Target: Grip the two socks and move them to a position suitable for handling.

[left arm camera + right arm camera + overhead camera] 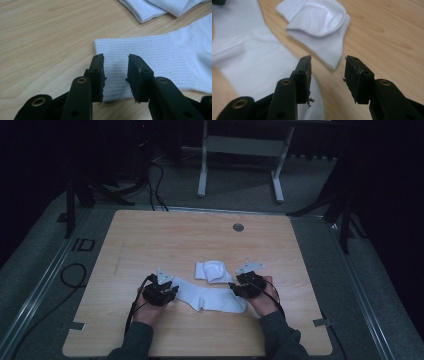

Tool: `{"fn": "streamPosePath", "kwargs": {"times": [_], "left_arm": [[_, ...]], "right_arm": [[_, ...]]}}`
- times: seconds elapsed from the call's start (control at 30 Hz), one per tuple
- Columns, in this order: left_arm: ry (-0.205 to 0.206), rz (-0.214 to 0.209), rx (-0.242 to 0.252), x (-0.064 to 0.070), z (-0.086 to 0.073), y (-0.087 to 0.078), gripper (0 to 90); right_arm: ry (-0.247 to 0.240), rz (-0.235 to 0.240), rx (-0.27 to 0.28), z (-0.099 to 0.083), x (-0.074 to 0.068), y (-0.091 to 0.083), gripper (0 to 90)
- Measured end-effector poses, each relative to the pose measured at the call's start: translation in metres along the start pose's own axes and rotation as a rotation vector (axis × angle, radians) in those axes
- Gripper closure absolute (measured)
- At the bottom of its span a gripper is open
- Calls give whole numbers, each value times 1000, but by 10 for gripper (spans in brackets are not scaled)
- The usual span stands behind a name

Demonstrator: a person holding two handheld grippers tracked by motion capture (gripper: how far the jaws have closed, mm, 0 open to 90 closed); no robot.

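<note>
Black jaws of the left gripper stand parted at the bottom of the left gripper view, poised over the ribbed cuff end of a flat white sock that lies on the wooden table; nothing is between them yet. The right gripper is likewise spread and empty, its jaws over the other end of that sock, near the edge where cloth meets bare wood. From the high view, the flat sock stretches between the two grippers near the table's front edge, with the left gripper at its cuff and the right gripper at its toe, and a second, folded sock just behind it. The work looks to be at the reach-and-grasp step: both tools are placed at the sock's ends but neither has closed. The next move probably calls for lowering each pair of jaws so one slips under the cloth edge, then closing. The left gripper view gives the cuff's ribbing and square edge clearly; the right gripper view shows the folded sock bulging open at its fold, which the high view leaves too small to read.
</note>
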State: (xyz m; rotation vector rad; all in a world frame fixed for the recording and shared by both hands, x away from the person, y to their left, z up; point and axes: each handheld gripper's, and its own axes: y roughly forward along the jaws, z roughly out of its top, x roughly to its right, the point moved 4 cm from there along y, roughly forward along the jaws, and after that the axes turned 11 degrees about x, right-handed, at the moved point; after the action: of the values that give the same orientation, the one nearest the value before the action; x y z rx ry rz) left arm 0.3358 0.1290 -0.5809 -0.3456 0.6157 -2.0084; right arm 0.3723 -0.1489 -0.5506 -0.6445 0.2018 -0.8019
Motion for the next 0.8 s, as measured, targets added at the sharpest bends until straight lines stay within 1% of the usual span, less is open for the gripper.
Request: {"fn": "streamPosePath", "kwargs": {"times": [0.17, 0.3, 0.4, 0.47, 0.63, 0.7, 0.73, 0.8], "left_arm": [[-8, -1, -3, -1, 0, 0, 655], [-13, 7, -6, -2, 0, 0, 639], [-18, 13, -5, -3, -1, 0, 634], [-18, 16, -5, -3, -1, 0, 631], [-9, 17, -8, -1, -1, 1, 626], [-4, 17, -10, -1, -1, 2, 624], [-5, 18, -10, -1, -1, 2, 624], [-4, 18, -12, -1, -1, 2, 623]], "right_arm": [[10, 0, -14, 9, 7, 16, 566], [13, 0, -23, 19, 12, 28, 568], [32, 14, -21, 26, 17, 35, 567], [37, 8, -24, 30, 20, 40, 566], [64, 16, -18, 38, 26, 50, 558], [74, 20, -27, 40, 27, 58, 558], [74, 20, -27, 40, 27, 58, 558], [77, 21, -38, 40, 26, 64, 559]]}}
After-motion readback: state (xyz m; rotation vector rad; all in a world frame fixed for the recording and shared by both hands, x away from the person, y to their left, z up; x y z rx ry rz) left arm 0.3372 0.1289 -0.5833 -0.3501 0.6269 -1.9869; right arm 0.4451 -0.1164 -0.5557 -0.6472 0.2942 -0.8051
